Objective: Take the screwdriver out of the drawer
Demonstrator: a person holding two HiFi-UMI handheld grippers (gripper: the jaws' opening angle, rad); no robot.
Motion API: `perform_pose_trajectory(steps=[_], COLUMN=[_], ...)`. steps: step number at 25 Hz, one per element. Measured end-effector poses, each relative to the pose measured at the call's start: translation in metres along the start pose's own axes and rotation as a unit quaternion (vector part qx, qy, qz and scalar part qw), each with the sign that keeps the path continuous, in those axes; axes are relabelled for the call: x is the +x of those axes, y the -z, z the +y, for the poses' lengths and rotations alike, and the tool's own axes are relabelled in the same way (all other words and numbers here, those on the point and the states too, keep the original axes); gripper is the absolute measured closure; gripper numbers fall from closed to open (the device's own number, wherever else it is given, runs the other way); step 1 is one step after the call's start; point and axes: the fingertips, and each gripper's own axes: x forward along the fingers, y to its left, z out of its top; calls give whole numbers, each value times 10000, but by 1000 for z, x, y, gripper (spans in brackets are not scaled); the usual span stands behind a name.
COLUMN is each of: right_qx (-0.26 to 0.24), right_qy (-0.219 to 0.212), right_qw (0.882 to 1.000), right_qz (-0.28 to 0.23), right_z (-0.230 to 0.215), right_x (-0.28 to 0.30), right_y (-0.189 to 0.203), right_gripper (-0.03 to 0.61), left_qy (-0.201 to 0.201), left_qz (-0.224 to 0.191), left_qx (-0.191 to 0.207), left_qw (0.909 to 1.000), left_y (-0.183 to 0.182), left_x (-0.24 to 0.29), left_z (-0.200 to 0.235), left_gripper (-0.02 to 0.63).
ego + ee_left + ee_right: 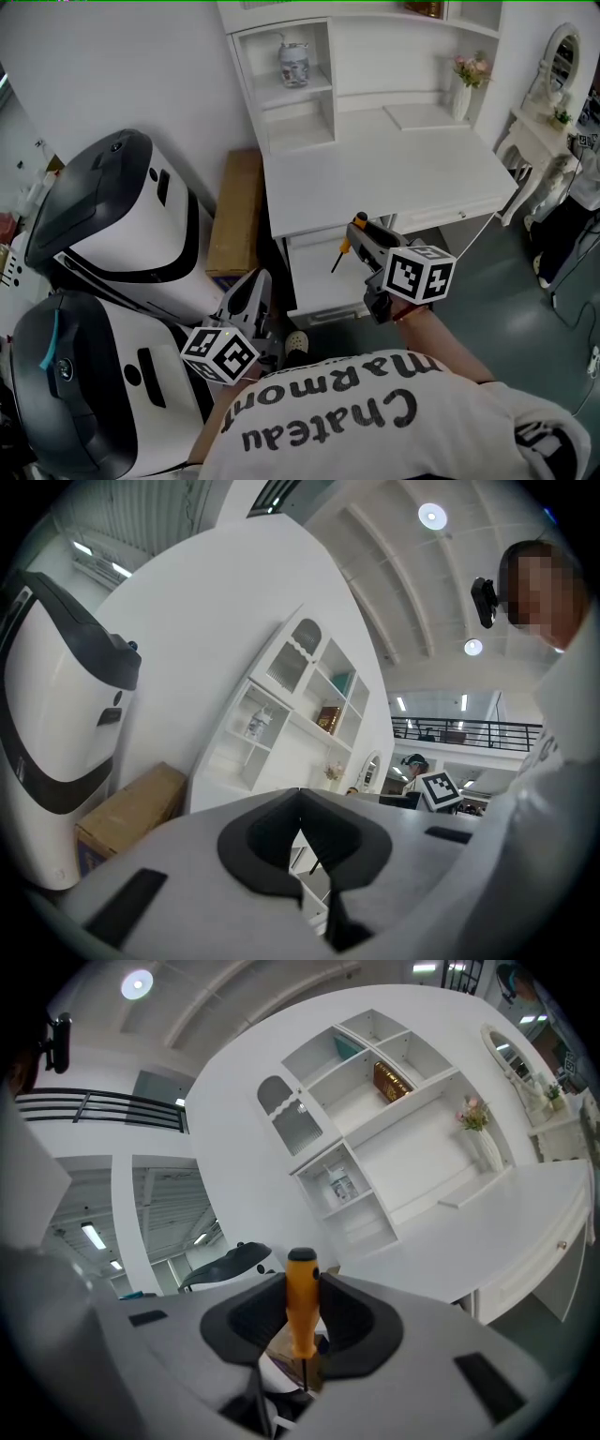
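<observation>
R tongs (357, 228) are clenched on the orange-handled screwdriver w/ black cap and thin steel shaft (302, 1297): pads grip the handle on both sides, cap up, shaft pointing down. In head view the screwdriver shows over the pulled-out white drawer (323, 281), which sits below the front edge of the white table (375, 169). L tongs (255, 286) are drawn together w/ nothing betw. them, held low, left of the drawer and near a brown cardboard box (234, 211).
</observation>
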Motion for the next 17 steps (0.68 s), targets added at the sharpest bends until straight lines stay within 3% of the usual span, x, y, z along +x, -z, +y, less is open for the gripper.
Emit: perform_pose_trajectory(steps=[17], right_qx=[-71], right_qy=[221], right_qw=[9987], right_qz=[449], right_z=[-16], right_x=[-1], right_y=[33], right_gripper=[456], left_qy=[-276], left_qz=[111], left_qx=[-391], left_qw=[9988], left_y=[29], left_x=[-20], left_z=[16], left_gripper=[591])
